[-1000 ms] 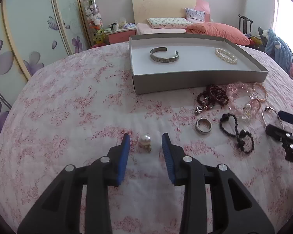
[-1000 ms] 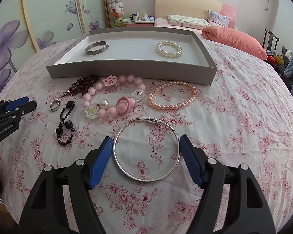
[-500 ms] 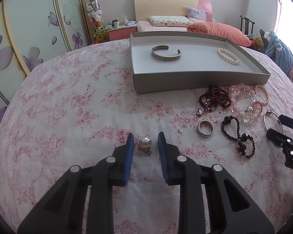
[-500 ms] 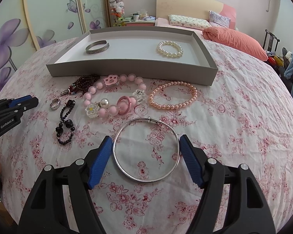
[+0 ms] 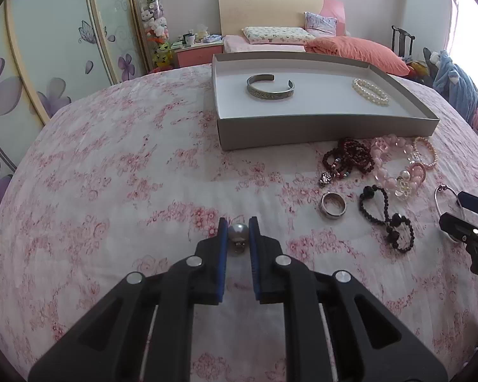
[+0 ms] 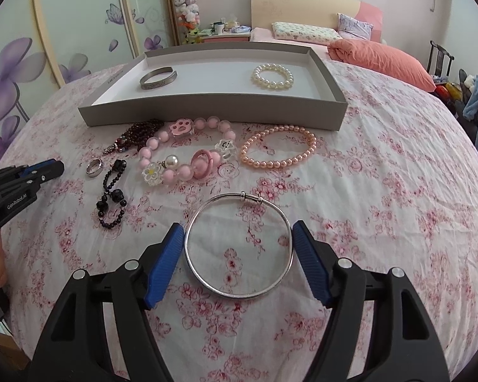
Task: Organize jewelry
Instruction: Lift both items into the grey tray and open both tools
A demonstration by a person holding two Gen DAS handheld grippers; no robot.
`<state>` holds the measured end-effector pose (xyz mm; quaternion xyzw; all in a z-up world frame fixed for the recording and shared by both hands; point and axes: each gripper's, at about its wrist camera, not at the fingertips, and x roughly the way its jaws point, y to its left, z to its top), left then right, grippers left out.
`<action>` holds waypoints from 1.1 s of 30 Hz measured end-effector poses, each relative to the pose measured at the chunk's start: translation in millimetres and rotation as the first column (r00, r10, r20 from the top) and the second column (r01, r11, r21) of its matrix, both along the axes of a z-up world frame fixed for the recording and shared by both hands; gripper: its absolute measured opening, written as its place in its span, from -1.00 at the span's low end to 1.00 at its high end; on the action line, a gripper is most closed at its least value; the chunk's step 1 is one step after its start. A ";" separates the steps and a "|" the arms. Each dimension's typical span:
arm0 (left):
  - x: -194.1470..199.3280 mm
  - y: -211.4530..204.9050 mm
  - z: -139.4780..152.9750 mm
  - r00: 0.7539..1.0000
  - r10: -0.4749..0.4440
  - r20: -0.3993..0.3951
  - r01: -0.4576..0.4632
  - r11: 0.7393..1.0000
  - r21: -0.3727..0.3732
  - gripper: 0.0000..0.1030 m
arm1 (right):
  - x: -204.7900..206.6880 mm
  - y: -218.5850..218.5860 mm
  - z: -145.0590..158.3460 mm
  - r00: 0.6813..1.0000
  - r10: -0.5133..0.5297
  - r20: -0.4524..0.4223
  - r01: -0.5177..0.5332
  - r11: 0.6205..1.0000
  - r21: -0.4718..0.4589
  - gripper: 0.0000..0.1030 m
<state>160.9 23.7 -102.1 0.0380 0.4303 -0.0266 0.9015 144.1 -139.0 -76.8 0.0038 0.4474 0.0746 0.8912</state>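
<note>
My left gripper (image 5: pixel 238 227) is shut on a pearl ring (image 5: pixel 238 233) on the floral bedspread. My right gripper (image 6: pixel 238 234) is open, its fingers on either side of a thin silver bangle (image 6: pixel 239 245) that lies flat. A grey tray (image 5: pixel 322 127) at the back holds a silver cuff (image 5: pixel 270 87) and a white pearl bracelet (image 5: pixel 370 91). In front of the tray lie a dark red bead strand (image 5: pixel 349 157), a pink charm bracelet (image 6: pixel 188 154), a peach pearl bracelet (image 6: pixel 278 151), a steel ring (image 5: pixel 333 205) and a black bead strand (image 5: pixel 385 215).
The left gripper shows at the left edge of the right wrist view (image 6: pixel 19 181). The right gripper shows at the right edge of the left wrist view (image 5: pixel 471 222). A bed with pillows (image 5: pixel 302 38) and a wardrobe (image 5: pixel 47 47) stand behind.
My left gripper has closed from wide open onto the pearl ring. My right gripper has stayed open around the silver bangle.
</note>
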 end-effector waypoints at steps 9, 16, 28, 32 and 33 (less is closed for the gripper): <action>-14.3 0.3 14.1 0.998 -0.005 0.064 0.006 1.000 -0.022 -0.73 | -5.9 -0.5 12.5 0.997 -0.016 0.069 0.014 0.999 0.031 0.36; -28.7 -5.1 36.4 0.988 -0.006 0.154 0.011 0.999 -0.032 -0.73 | -15.4 -0.8 36.2 0.979 -0.045 0.197 0.034 0.998 0.056 0.36; -59.7 -29.7 87.1 0.921 -0.004 0.390 0.013 1.000 -0.018 -0.73 | -39.7 -0.6 86.7 0.865 -0.109 0.490 0.077 0.993 0.086 0.36; -62.8 -34.1 99.8 0.902 -0.003 0.432 0.021 0.999 -0.035 -0.73 | -45.2 2.7 97.6 0.825 -0.114 0.554 0.083 0.993 0.080 0.36; -63.1 -35.1 101.8 0.898 -0.004 0.440 0.022 0.999 -0.038 -0.73 | -46.0 3.6 99.7 0.817 -0.115 0.566 0.084 0.993 0.080 0.36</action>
